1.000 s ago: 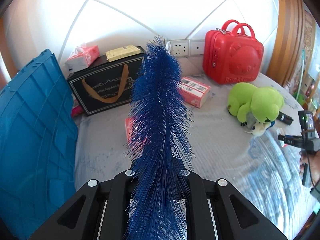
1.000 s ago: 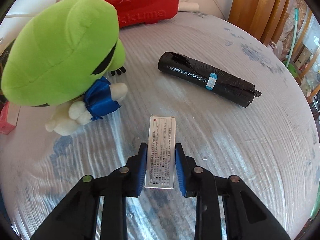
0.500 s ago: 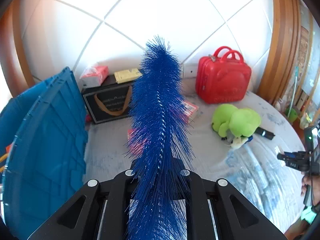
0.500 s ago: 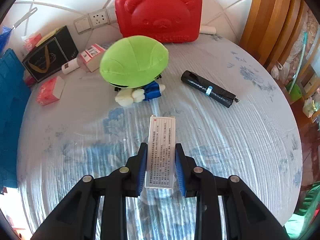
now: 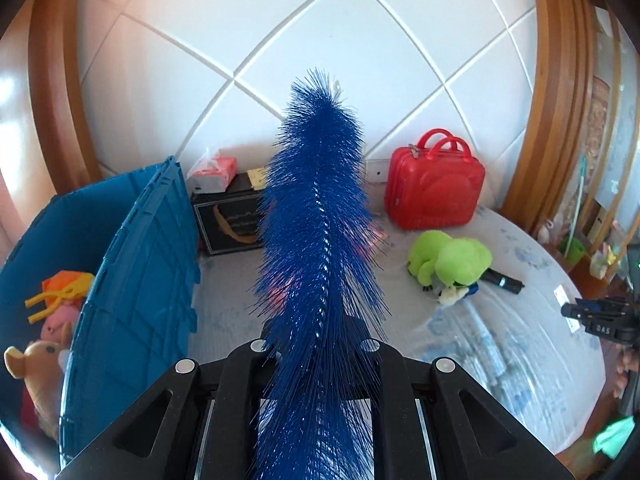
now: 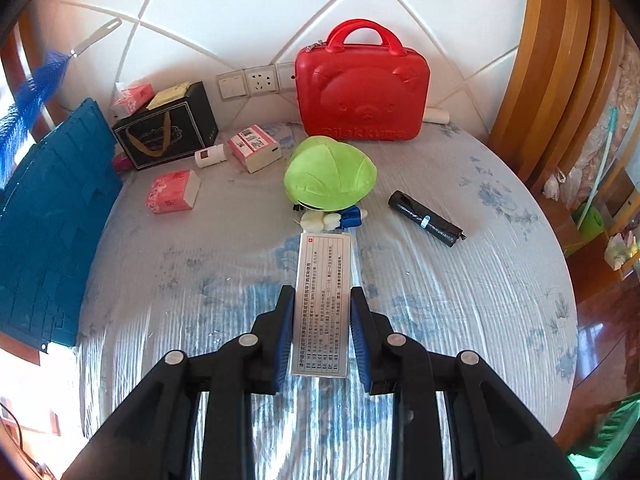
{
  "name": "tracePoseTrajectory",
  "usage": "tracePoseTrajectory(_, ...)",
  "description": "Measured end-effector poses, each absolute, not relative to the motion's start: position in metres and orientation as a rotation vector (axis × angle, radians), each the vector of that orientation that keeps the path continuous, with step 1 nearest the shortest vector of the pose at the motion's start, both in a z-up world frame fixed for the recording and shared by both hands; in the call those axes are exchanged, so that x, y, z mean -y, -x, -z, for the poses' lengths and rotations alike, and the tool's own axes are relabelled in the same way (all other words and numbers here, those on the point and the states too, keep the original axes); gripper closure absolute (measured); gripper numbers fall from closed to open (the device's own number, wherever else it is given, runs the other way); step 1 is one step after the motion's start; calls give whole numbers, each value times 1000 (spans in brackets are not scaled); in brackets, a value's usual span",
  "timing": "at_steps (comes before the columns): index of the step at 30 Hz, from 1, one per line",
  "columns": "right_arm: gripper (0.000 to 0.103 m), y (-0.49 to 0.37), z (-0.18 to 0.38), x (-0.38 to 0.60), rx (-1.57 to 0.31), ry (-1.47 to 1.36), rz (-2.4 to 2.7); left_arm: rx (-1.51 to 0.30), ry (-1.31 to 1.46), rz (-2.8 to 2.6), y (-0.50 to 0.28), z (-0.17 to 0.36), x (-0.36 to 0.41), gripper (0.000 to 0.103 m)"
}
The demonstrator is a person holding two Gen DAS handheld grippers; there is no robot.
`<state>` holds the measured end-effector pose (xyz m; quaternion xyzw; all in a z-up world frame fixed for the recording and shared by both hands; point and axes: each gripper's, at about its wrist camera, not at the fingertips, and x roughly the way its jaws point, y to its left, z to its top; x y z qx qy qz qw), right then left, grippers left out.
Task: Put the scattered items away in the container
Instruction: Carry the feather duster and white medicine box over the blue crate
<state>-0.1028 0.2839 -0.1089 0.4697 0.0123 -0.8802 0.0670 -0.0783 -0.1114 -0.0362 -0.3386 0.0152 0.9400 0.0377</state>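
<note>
The left hand-held gripper (image 5: 316,344) is clamping a blue brush (image 5: 316,220); the right hand-held gripper (image 6: 320,320) is clamping a flat box (image 6: 322,300), with bare bed (image 6: 460,300) ahead and the blue container (image 6: 52,220) at its left.

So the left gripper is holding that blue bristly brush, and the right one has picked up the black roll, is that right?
Not quite. The left gripper does hold the blue brush, but the right gripper is shut on a flat white box with printed text. The right wrist view shows the black roll lying on the table, untouched.
</note>
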Motion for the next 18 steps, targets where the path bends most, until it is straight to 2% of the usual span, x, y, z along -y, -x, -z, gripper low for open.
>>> tracePoseTrajectory(18,77,48,22,-264,-70,-1174,2632,-5,1007,-2949,3,20,87,91)
